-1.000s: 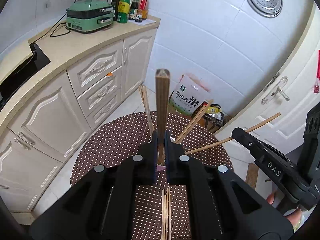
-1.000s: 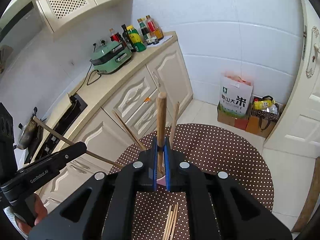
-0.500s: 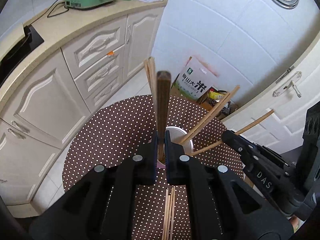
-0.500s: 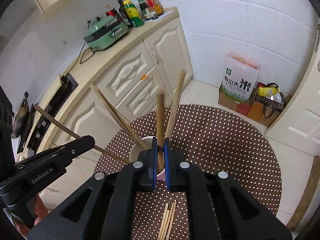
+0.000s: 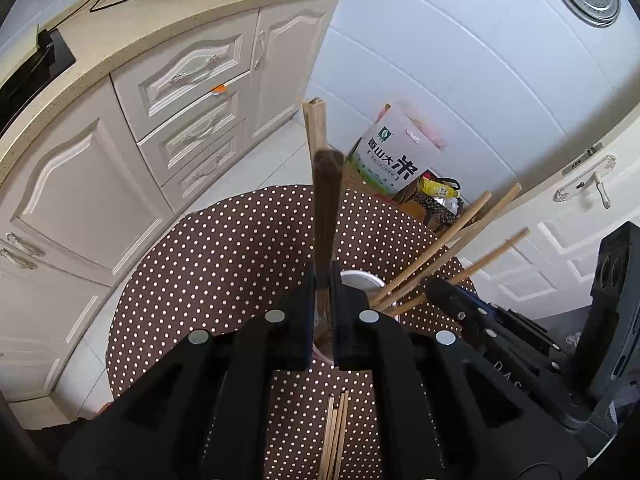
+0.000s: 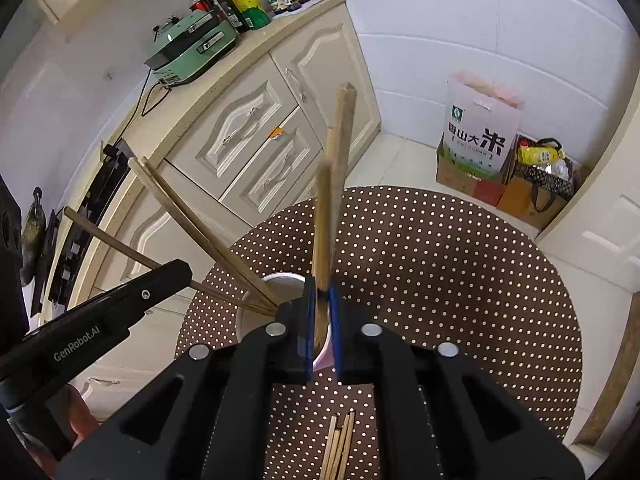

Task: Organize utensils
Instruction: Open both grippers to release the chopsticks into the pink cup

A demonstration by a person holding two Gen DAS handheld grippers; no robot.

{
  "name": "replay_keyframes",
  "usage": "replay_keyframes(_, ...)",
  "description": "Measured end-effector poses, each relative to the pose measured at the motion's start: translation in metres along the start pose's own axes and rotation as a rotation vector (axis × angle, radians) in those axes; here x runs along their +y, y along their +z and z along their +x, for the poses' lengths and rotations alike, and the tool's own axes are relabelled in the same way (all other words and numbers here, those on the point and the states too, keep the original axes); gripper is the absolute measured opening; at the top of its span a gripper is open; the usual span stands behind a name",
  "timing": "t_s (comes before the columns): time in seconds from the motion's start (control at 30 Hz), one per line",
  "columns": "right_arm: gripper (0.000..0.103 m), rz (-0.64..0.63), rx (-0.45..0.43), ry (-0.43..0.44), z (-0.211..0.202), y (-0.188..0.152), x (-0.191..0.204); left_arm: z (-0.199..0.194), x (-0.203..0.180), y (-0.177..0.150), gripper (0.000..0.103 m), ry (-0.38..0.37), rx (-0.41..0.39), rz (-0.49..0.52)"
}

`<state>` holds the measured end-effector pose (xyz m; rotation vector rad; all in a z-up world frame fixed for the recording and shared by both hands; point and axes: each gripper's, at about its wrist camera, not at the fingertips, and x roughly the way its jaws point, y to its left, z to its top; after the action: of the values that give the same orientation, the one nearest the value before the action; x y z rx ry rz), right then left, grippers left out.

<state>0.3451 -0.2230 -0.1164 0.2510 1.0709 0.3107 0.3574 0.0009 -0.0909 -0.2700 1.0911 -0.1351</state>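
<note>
Left gripper (image 5: 323, 312): jaws nearly closed on one dark brown chopstick (image 5: 327, 216), which stood upright between the pads, its lower end over the cup's mouth.
Right gripper (image 6: 322, 320): jaws nearly closed on one pale chopstick (image 6: 322, 224), also upright, lower end at the cup's rim; whether the tip was inside could not be told.
Cup (image 6: 256, 312): white, upright on the table, directly below both grippers; partly hidden by the jaws.
Chopsticks in cup (image 6: 200, 232): several pale sticks leaned out over the rim toward the left gripper's side; two more (image 6: 340, 152) stood behind the right gripper's stick.
Loose chopsticks (image 5: 335, 432): a small bundle lay flat on the cloth, near the cup on the near side, apart from it.
Table (image 6: 440, 264): round, covered by a brown cloth with white dots.
Surroundings: cream cabinets (image 5: 132, 152) beside the table; a rice bag (image 6: 478, 136) on the floor by the tiled wall.
</note>
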Motion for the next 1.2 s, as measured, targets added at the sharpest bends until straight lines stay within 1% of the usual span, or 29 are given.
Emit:
replay_keyframes(0.13,0.008,-0.009,0.016,0.016,0.003,0.001,0.0,0.004,-0.001,0.003,0.007,-0.001,0.0,0.029)
replay_keyframes(0.23,0.011,-0.001,0.022,0.02,0.003,0.0,-0.001,0.009,0.002,0.004,0.007,-0.021,0.036,0.016)
replay_keyframes(0.27,0.014,0.002,0.024,0.021,0.003,0.0,-0.001,0.01,0.003,0.004,0.008,-0.033,0.044,0.01)
replay_keyframes(0.3,0.02,0.006,0.024,0.023,0.002,0.0,-0.002,0.01,0.005,0.004,0.009,-0.04,0.047,0.006)
replay_keyframes(0.33,0.024,0.009,0.025,0.024,0.002,-0.001,-0.002,0.01,0.006,0.004,0.015,-0.042,0.05,0.004)
replay_keyframes(0.37,0.032,0.012,0.023,0.02,0.0,-0.001,-0.002,0.01,0.007,0.003,0.029,-0.045,0.054,0.002)
replay_keyframes(0.4,0.037,0.012,0.017,0.014,-0.002,-0.002,-0.002,0.009,0.008,0.002,0.042,-0.046,0.053,-0.001)
replay_keyframes(0.43,0.038,0.012,0.013,0.012,-0.004,-0.003,-0.002,0.005,0.009,0.001,0.064,-0.046,0.03,-0.008)
replay_keyframes(0.5,0.042,0.015,0.009,0.012,-0.007,-0.004,-0.003,-0.004,0.009,-0.002,0.065,-0.039,-0.024,-0.006)
replay_keyframes(0.57,0.043,0.024,0.008,0.013,-0.009,-0.006,-0.004,-0.006,0.007,-0.003,0.065,-0.031,-0.016,0.009)
replay_keyframes(0.8,0.045,0.037,0.0,0.006,-0.021,-0.013,-0.006,-0.011,0.007,-0.012,0.065,-0.025,-0.009,0.011)
replay_keyframes(0.9,0.046,0.033,-0.002,0.001,-0.025,-0.017,-0.006,-0.013,0.006,-0.018,0.065,-0.025,-0.002,0.012)
replay_keyframes(0.97,0.046,0.031,-0.002,-0.001,-0.028,-0.02,-0.006,-0.014,0.005,-0.023,0.065,-0.01,0.001,0.019)
replay_keyframes(1.2,0.048,0.023,-0.014,-0.004,-0.044,-0.035,-0.001,-0.022,0.007,-0.039,0.065,0.008,0.001,0.016)
